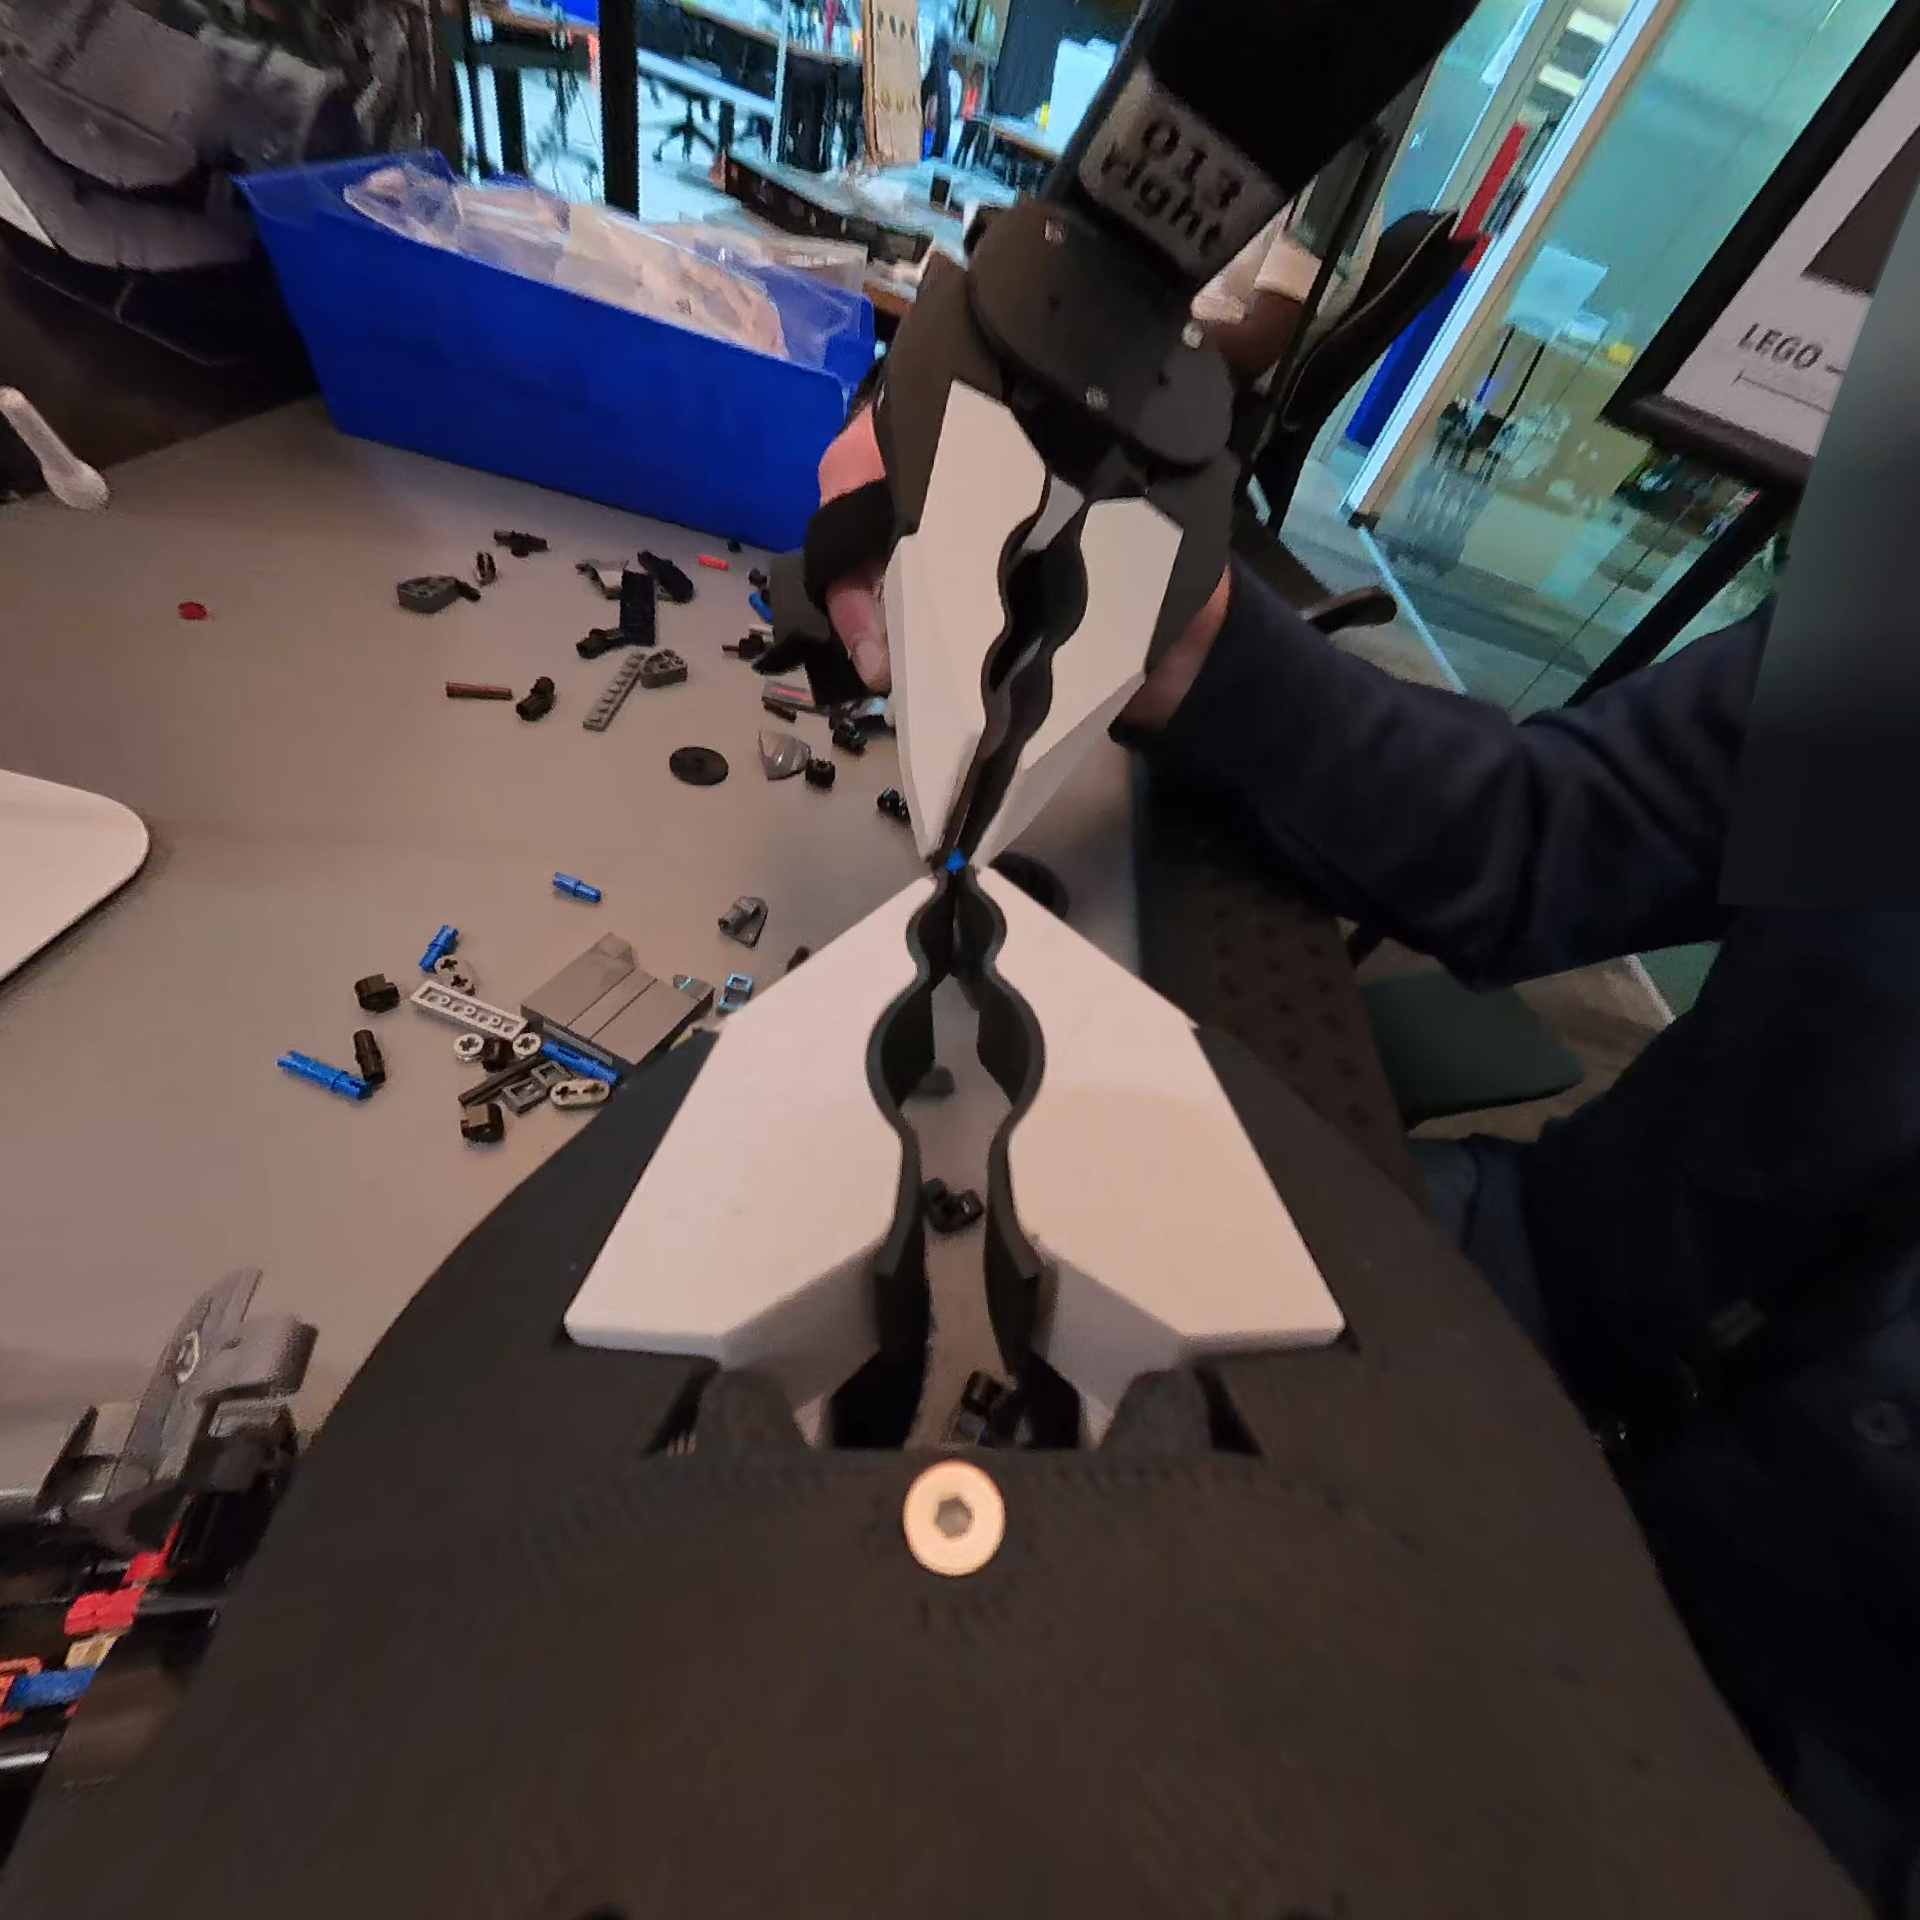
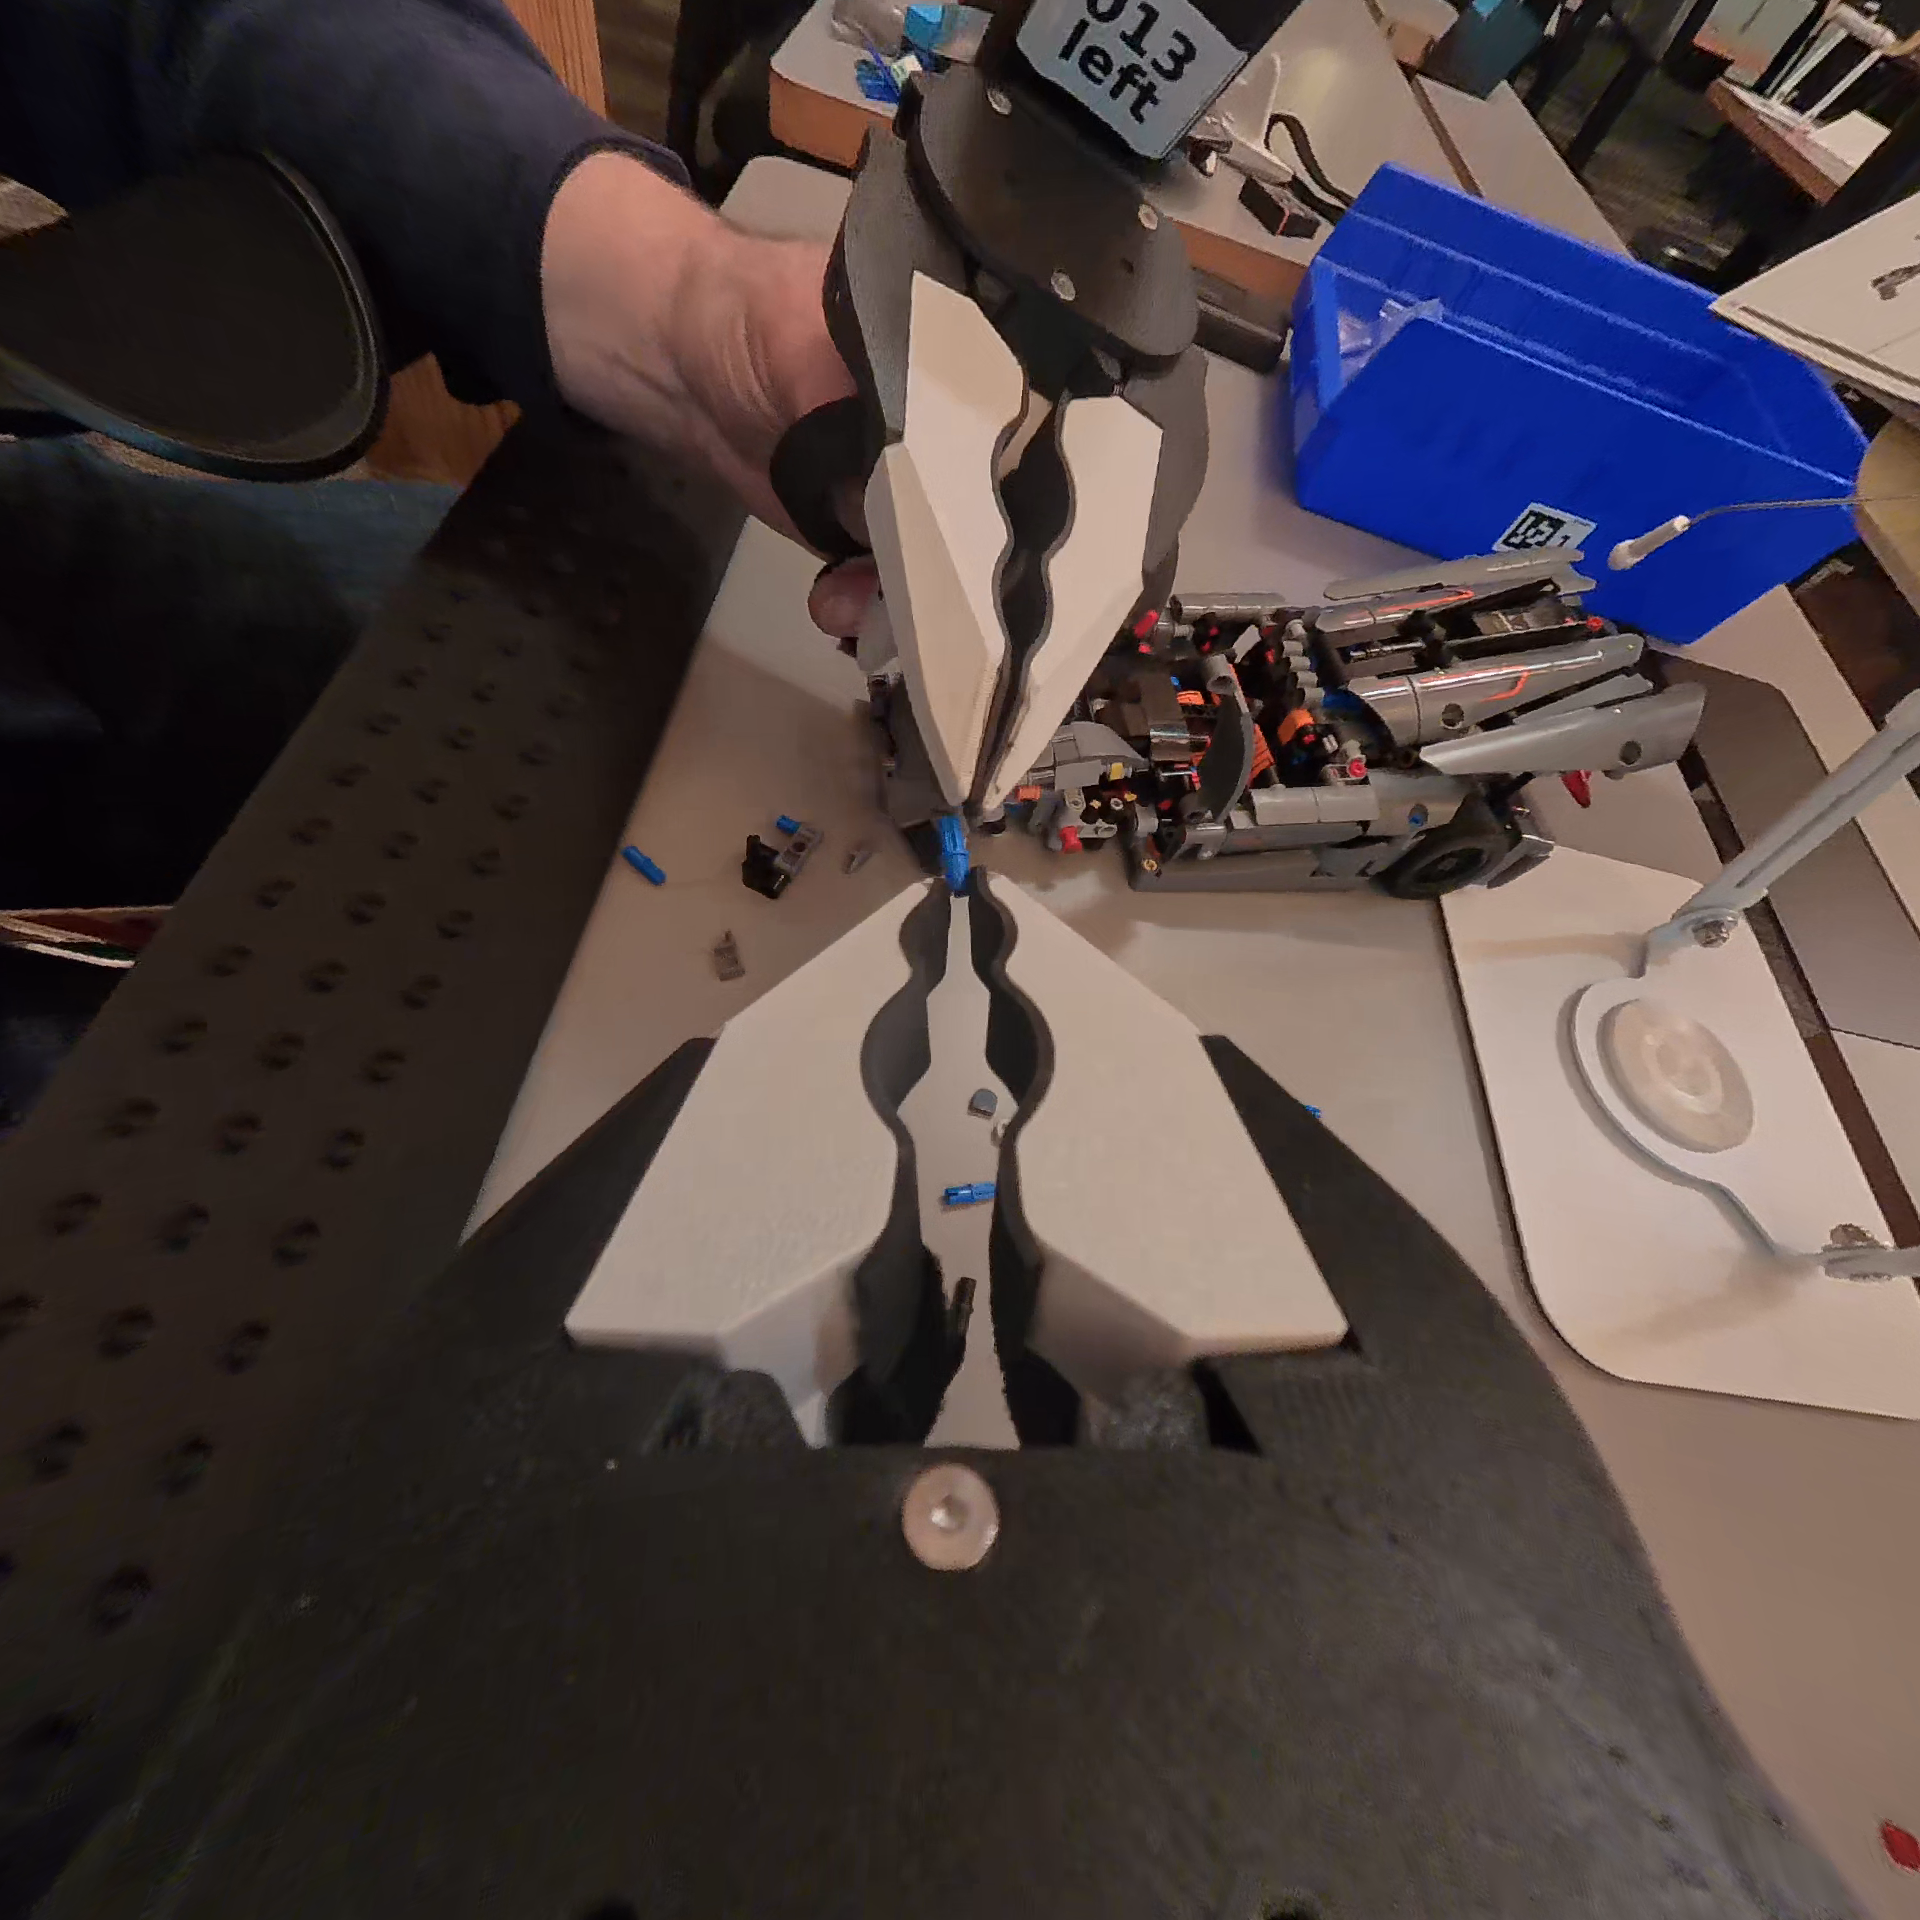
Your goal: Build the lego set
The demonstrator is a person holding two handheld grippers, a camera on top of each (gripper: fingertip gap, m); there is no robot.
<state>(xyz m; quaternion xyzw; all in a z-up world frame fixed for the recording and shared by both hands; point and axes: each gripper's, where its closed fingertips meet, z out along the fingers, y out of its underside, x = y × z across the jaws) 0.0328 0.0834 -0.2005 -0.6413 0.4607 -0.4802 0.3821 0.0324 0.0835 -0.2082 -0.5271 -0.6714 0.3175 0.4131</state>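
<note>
Two grippers: they meet tip to tip in the air above the grey table (image 2: 1247,997), with one small blue pin (image 2: 952,850) pinched between them.
Left gripper (image 1: 948,881): its fingers are squeezed together on one end of the blue pin.
Right gripper (image 2: 958,891): its fingers are also squeezed together, on the other end of the same pin.
Which one really holds it: I think both do, but the tips hide most of the pin, so one may only be touching it.
Blue pin: it is tiny and mostly hidden. In the right wrist view its long way runs in a line from one gripper's tips to the other's.
Which way it lies: straight ahead of each gripper, right at the tips, so neither one is nearer.
Lego car (image 2: 1351,727): grey and half built, with orange and red bits inside. It sits on the table just behind the left gripper.
Loose pieces (image 1: 540,1018): many black, grey and blue bits lie scattered on the table.
Blue bin (image 1: 540,353): it stands at the back of the table with clear bags inside.
Next move, my guess: one gripper lets go, and the other carries the pin to the car and pushes it in end first.
</note>
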